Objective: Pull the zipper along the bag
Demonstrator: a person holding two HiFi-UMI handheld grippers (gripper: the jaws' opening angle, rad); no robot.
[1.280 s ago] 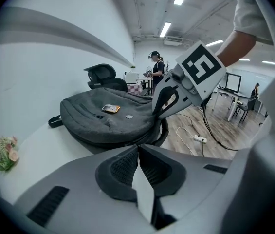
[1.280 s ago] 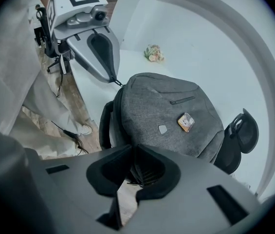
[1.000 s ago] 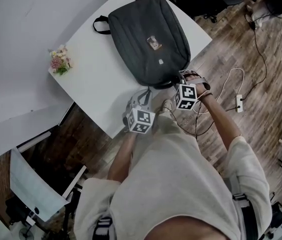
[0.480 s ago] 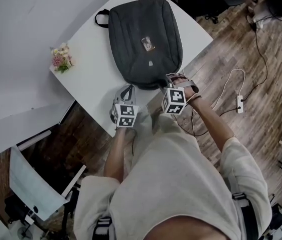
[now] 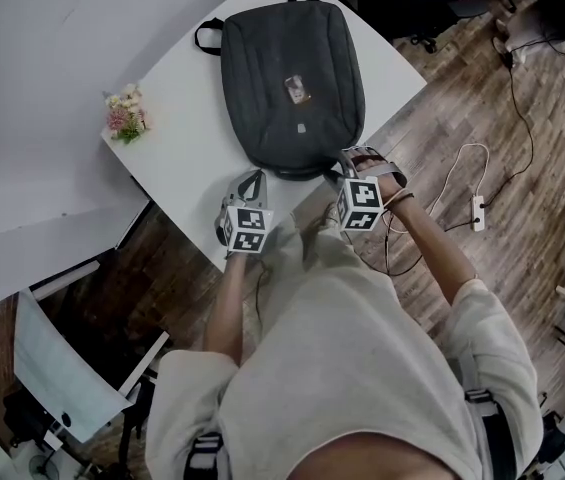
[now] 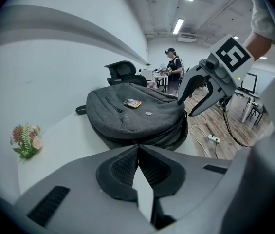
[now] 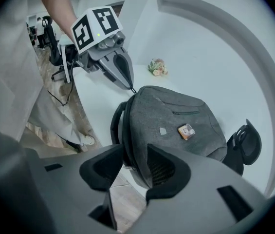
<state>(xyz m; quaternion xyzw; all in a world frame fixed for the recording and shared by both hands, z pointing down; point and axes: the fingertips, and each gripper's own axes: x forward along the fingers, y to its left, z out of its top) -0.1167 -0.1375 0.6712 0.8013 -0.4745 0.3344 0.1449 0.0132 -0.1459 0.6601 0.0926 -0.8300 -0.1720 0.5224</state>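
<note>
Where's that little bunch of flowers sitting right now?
In the head view, the flowers lie near the left corner of the white table, left of the grey backpack and clear of it.

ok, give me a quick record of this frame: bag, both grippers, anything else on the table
bag: dark grey backpack, lying flat on the white table
left gripper: jaws together, nothing seen between them, tip pointed at the bag's near edge
right gripper: jaws apart, at the bag's near corner, not closed on it
zipper pull: cannot be made out
other: small bunch of flowers at the table's left edge, apart from the bag
</note>
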